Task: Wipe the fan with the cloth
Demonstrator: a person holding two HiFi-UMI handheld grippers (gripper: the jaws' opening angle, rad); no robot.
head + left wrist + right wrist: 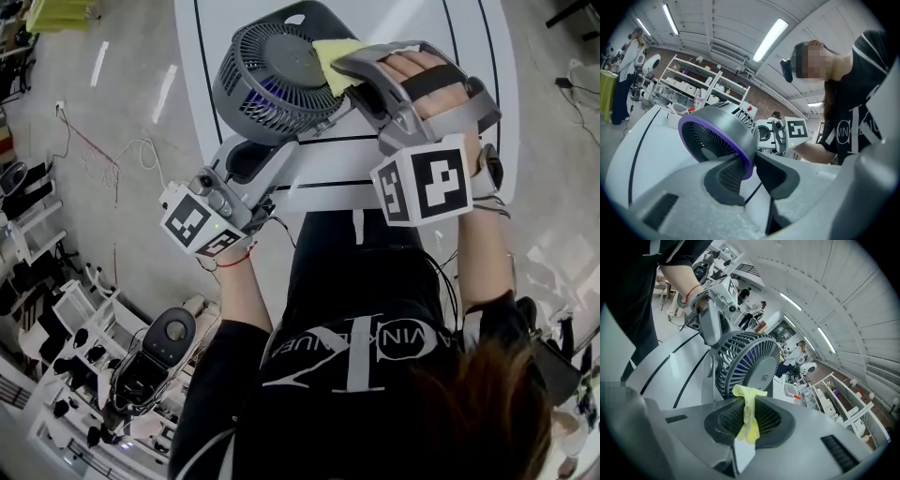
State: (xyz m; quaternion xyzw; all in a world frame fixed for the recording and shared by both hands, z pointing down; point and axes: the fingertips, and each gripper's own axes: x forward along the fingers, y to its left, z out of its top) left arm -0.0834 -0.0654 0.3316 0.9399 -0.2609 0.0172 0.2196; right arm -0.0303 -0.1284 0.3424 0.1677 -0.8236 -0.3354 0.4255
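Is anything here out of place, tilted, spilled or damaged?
Nothing stands out. The fan looks whole and stands on the white table, its purple rim between the jaws of the left gripper. The right gripper pinches the yellow cloth, bunched, at the fan's rear grille. No spill or break shows.

A grey fan (272,80) stands on the white table (375,19).

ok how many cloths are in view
1: a yellow cloth, pinched in the right gripper, up at the fan grille; more could be hidden behind the fan.
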